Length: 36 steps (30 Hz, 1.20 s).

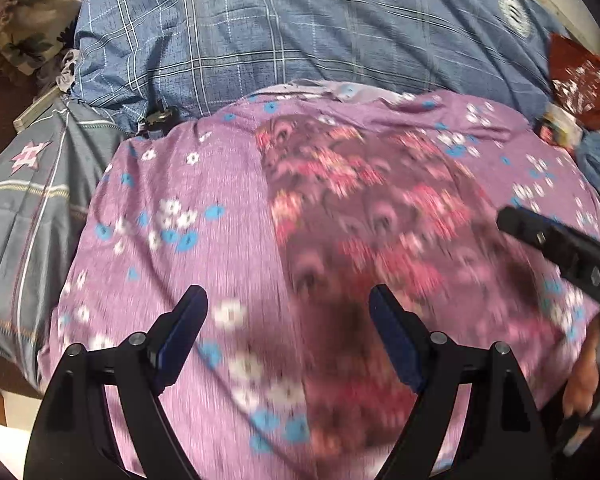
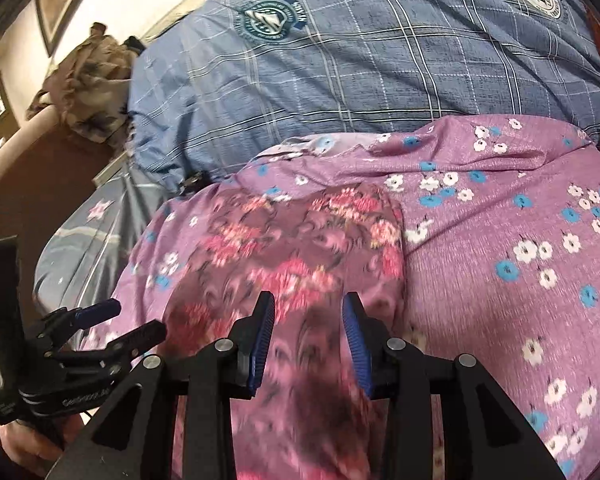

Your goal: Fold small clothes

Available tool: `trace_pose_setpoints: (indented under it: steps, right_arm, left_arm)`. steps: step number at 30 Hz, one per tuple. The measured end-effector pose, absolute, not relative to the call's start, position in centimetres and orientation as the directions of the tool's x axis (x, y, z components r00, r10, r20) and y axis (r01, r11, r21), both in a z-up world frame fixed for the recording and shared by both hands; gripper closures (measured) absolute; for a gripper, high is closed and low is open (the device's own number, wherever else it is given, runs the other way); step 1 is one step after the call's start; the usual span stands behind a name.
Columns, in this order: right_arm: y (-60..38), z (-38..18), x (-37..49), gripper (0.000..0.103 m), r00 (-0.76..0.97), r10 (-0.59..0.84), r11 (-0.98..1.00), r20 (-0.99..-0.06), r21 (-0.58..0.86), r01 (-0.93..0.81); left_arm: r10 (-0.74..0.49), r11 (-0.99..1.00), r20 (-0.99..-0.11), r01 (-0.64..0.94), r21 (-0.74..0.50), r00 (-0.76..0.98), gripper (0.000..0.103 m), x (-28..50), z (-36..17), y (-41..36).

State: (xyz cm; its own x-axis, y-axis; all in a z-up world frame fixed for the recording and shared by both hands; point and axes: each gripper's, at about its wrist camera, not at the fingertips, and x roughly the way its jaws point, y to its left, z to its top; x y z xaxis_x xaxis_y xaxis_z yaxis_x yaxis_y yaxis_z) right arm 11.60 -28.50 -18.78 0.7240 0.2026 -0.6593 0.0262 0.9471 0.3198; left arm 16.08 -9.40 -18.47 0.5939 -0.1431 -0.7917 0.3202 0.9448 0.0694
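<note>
You have two grippers: left gripper [image 1: 288, 320] and right gripper [image 2: 308, 332]. One dark flowered cloth [image 2: 300, 240] lies at twelve o'clock on one purple sheet [image 2: 500, 220].

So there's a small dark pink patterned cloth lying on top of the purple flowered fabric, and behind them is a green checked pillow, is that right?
Not quite: the checked pillow is blue, not green, as the right wrist view shows clearly. The rest holds: the dark pink patterned cloth lies on the purple flowered fabric, with the pillow behind them.

A blue checked cotton bedsheet with round crests [image 2: 380, 64] covers the far bed; a crumpled brown leaf-print cloth [image 2: 88, 92] lies far left; a dark red patterned fabric [image 1: 580, 80] lies far right.
</note>
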Motion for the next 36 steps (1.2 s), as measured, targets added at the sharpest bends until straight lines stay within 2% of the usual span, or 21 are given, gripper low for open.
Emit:
trace_pose_setpoints:
  steps: [6,9,11,13,16,21,26,28,30,32,36]
  right_arm:
    - [-28.1,-20.1,8.3,0.065,0.7,0.193,0.951,-0.688,0.307,0.039]
    - [-28.0,-22.2,7.5,0.065,0.643,0.175,0.949,-0.745,0.301,0.09]
    - [-27.9,-23.7,7.7,0.065,0.59,0.17,0.949,-0.789,0.293,0.118]
    - [-27.7,-23.5,7.3,0.065,0.606,0.155,0.949,-0.78,0.288,0.128]
    - [-26.9,-21.7,5.5,0.064,0.668,0.073,0.966,-0.741,0.219,0.137]
    - [-25.1,-18.5,2.3,0.062,0.755,0.028,0.975,-0.655,0.183,0.123]
    - [-23.4,-14.5,-0.4,0.064,0.824,0.075,0.98,-0.562,0.193,0.042]
    - [-23.0,-14.2,-0.1,0.068,0.81,0.1,0.979,-0.577,0.203,0.024]
    - [-23.3,-14.7,1.2,0.079,0.789,0.112,0.973,-0.604,0.226,0.036]
    - [-23.8,-16.0,2.6,0.079,0.761,0.119,0.964,-0.637,0.257,0.064]
    - [-26.1,-20.3,7.2,0.079,0.671,0.2,0.917,-0.714,0.378,0.129]
  left_arm:
    - [-0.099,0.938,-0.828,0.329,0.107,0.551,0.02,13.0,-21.3,-9.2]
    - [-0.045,0.932,-0.867,0.332,0.141,0.496,0.019,13.3,-24.1,-9.8]
    - [-0.058,0.941,-0.868,0.318,0.118,0.493,0.019,13.1,-24.3,-9.5]
    - [-0.079,0.943,-0.864,0.319,0.097,0.497,0.019,12.7,-23.6,-9.3]
    - [-0.098,0.94,-0.831,0.325,0.103,0.548,0.019,11.6,-21.5,-8.9]
    - [-0.09,0.947,-0.732,0.286,0.148,0.676,0.019,8.8,-16.8,-8.1]
    - [-0.099,0.936,-0.609,0.281,0.211,0.787,0.015,5.8,-12.5,-7.7]
    - [-0.104,0.935,-0.581,0.278,0.219,0.807,0.012,5.4,-11.3,-7.5]
    - [-0.113,0.938,-0.563,0.275,0.212,0.819,0.008,5.1,-10.7,-7.1]
    - [-0.111,0.942,-0.559,0.266,0.204,0.822,0.003,5.4,-10.7,-7.1]
    - [-0.092,0.951,-0.612,0.251,0.179,0.785,0.003,7.6,-13.0,-7.4]
